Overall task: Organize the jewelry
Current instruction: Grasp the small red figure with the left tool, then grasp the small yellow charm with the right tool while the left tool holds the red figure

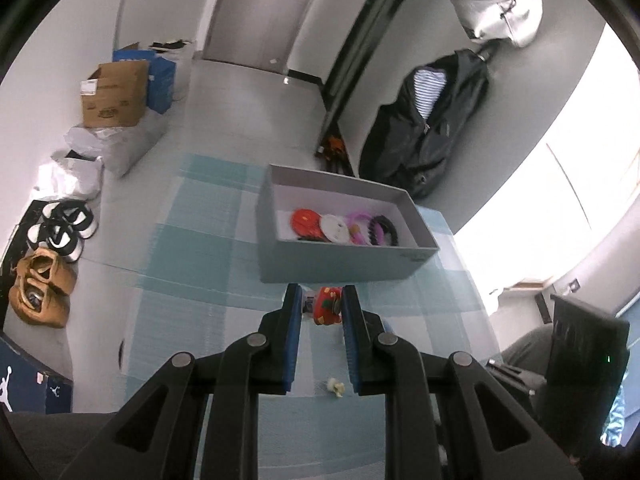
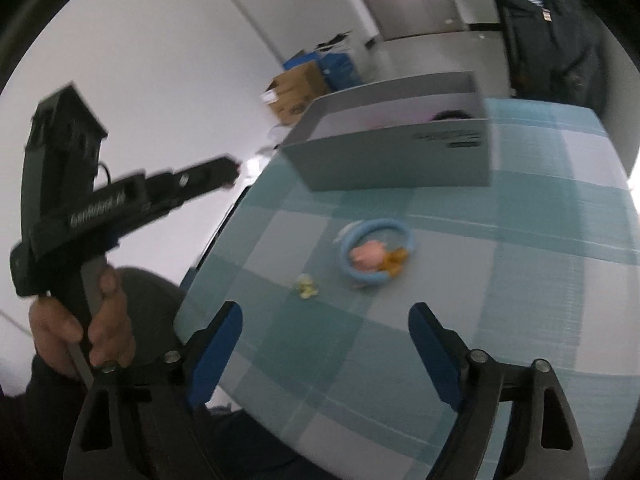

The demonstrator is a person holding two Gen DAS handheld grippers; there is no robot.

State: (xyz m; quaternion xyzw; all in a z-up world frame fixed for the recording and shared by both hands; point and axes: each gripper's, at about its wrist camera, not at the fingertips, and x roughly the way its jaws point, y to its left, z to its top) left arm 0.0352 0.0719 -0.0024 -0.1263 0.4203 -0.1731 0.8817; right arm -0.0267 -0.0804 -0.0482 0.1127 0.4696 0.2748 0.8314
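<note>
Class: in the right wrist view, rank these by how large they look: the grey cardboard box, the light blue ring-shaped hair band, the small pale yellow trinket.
1. Grey cardboard box
2. Light blue ring-shaped hair band
3. Small pale yellow trinket

Gaps are plain despite blur.

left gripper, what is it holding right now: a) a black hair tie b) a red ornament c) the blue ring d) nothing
b, the left gripper has its pads closed on a red ornament just in front of the grey box, while the blue ring lies on the table.
</note>
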